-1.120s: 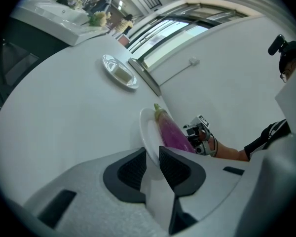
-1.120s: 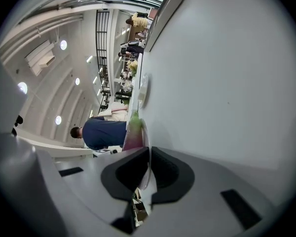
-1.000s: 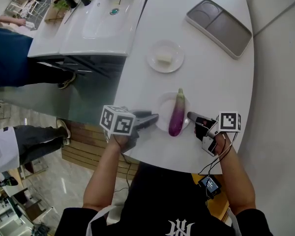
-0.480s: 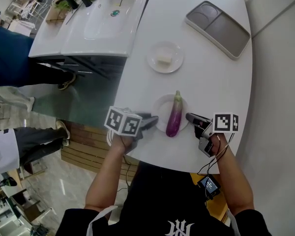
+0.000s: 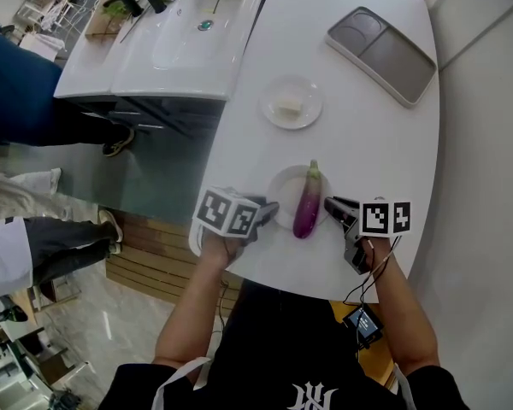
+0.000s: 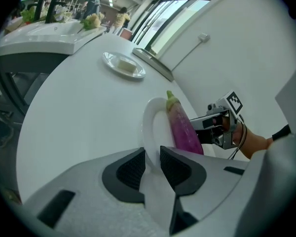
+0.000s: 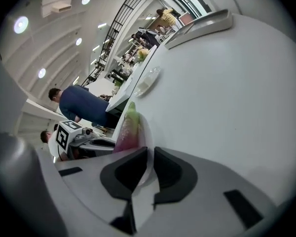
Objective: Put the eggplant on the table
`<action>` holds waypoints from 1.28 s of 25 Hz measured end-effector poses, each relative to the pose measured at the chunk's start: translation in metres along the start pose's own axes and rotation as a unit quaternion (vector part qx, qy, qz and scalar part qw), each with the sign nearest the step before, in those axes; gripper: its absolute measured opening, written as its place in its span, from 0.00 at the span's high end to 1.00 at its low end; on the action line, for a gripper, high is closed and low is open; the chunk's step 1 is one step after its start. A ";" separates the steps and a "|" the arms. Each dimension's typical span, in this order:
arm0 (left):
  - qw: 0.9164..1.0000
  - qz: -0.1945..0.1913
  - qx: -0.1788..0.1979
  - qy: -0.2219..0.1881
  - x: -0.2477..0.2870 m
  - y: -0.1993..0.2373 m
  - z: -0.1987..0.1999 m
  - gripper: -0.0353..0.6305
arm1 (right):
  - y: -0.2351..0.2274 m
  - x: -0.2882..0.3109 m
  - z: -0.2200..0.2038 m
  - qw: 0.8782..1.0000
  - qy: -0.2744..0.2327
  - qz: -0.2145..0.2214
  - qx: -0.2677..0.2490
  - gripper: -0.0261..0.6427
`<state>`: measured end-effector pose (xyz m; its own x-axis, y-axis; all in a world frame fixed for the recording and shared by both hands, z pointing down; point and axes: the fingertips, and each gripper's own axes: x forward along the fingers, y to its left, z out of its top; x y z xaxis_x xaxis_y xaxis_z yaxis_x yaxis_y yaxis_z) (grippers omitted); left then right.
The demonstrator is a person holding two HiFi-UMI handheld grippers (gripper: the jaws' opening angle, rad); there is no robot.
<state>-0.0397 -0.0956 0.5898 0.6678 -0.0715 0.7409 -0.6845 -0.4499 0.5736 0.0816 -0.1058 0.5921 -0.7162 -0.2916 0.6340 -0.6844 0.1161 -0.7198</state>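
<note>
1. The eggplant lies lengthwise on a small white plate in the lower middle of the head view, green tip pointing toward the top of the frame. The plate sits flat on the white table, close to its bottom edge.
2. The left gripper is at the plate's left rim. Its own view shows the rim running between the 2 jaws with the pads touching it on both sides, so I'd call it pinched on the plate. The jaws have just been easing open a bit, though.
3. The right gripper is on the opposite rim, just right of the eggplant. Its view has the thin rim wedged in a narrow gap, jaws closed on it.
4. Well apart, toward the top of the frame, there's a second plate with a pale block on it, and a grey tray at the upper right.
5. My read is that this is the set-down or let-go stage, since the plate is already resting on the table with the eggplant on it.
6. The next move needs both jaws fully open and backed out sideways without nudging the rim, because that round eggplant could roll. If it has to end up on bare tabletop, 1 gripper has to grab its fat middle instead.
</note>
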 end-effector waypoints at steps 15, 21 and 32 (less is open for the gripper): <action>0.994 0.076 0.065 0.031 -0.001 0.005 0.003 0.78 | -0.004 0.003 0.004 0.985 0.014 -0.097 -0.145 0.86; 0.988 0.116 0.101 0.032 -0.003 0.005 0.005 0.76 | 0.001 0.002 0.007 0.973 0.011 -0.123 -0.196 0.85; 0.979 0.156 0.118 -0.050 -0.015 0.011 0.009 0.76 | 0.002 0.002 0.008 0.956 0.015 -0.147 -0.253 0.83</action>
<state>-0.0546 -0.1077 0.5824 0.4699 -0.3197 0.8228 -0.7815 -0.5841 0.2193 0.0794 -0.1137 0.5895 -0.4814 -0.3562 0.8009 -0.8296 0.4801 -0.2852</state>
